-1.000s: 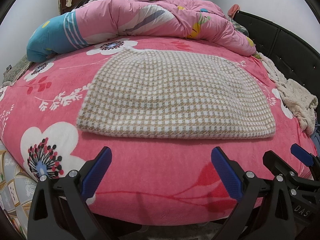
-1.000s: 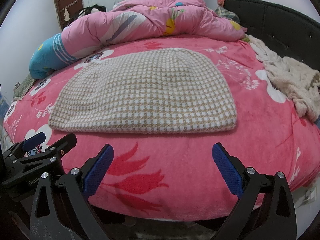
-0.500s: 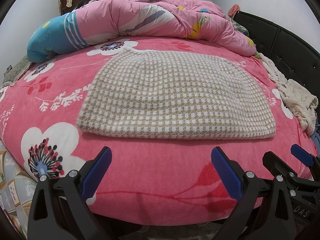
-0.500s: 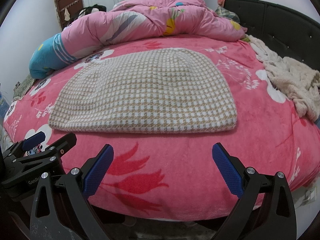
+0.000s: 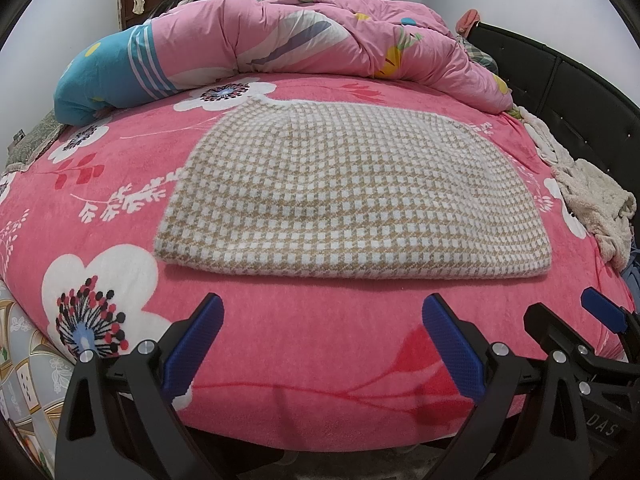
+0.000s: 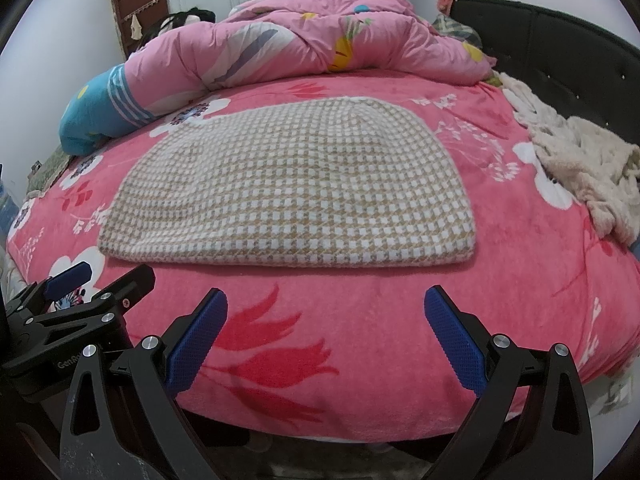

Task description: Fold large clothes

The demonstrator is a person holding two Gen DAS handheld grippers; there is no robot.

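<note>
Nothing has visibly changed: both views match the earlier ones, with no shift anywhere.

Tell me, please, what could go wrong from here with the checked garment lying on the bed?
1. The checked garment looks thick and layered, so an open left gripper or right gripper may pinch only the top layer.
2. Its near edge lies on the plush pink bedspread, so a low grasp could catch that too.
</note>
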